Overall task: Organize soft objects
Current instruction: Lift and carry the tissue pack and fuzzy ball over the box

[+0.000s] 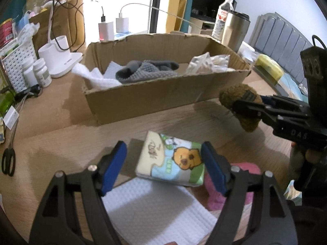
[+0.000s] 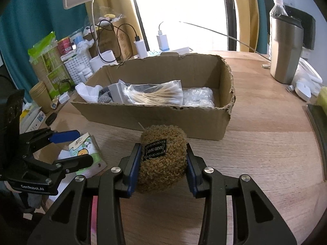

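My left gripper [image 1: 163,159] is open around a soft tissue pack [image 1: 171,160] printed with a cartoon bear; the pack sits between the blue pads and touches the right one. A white cloth [image 1: 155,210] and a pink cloth [image 1: 214,196] lie under it. My right gripper [image 2: 162,163] is shut on a brown fuzzy plush [image 2: 162,157] with a black label, held above the table before the cardboard box [image 2: 155,120]. The box holds a grey knit cloth [image 1: 147,71], a white cloth [image 1: 98,77] and bags of cotton swabs [image 2: 155,95].
A steel tumbler [image 2: 286,49] and a water bottle [image 2: 277,6] stand at the back right. A white lamp base [image 1: 59,61], pill bottles [image 1: 41,72], a white basket [image 1: 18,65] and chargers [image 1: 106,29] crowd the back left. Scissors [image 1: 9,159] lie at the left edge.
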Demonstrator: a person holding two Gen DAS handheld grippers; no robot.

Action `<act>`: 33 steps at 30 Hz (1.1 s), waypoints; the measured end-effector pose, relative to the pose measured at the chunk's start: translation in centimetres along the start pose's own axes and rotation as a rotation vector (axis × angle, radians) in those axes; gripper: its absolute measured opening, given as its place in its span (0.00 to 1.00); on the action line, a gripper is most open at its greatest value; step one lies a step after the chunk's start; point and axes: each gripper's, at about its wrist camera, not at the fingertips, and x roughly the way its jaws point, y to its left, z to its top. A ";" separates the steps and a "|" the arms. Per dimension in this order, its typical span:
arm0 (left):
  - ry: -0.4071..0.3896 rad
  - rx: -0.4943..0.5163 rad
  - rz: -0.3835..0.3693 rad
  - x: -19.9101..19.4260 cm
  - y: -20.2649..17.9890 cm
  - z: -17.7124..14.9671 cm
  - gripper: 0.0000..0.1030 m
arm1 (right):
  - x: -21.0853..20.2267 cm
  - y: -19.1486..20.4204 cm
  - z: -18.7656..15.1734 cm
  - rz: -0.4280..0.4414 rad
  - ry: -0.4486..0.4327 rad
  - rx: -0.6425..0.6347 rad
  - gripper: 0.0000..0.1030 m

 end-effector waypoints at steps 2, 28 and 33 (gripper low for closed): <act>-0.003 0.005 -0.003 -0.1 -0.2 0.1 0.74 | -0.1 -0.1 0.0 0.002 -0.002 0.002 0.40; -0.004 0.051 -0.027 -0.1 -1.4 0.6 0.65 | -1.5 -0.9 0.4 0.037 -0.050 0.018 0.40; -0.046 0.053 -0.057 -1.3 -2.0 1.4 0.65 | -2.4 -1.0 0.6 0.049 -0.071 0.007 0.40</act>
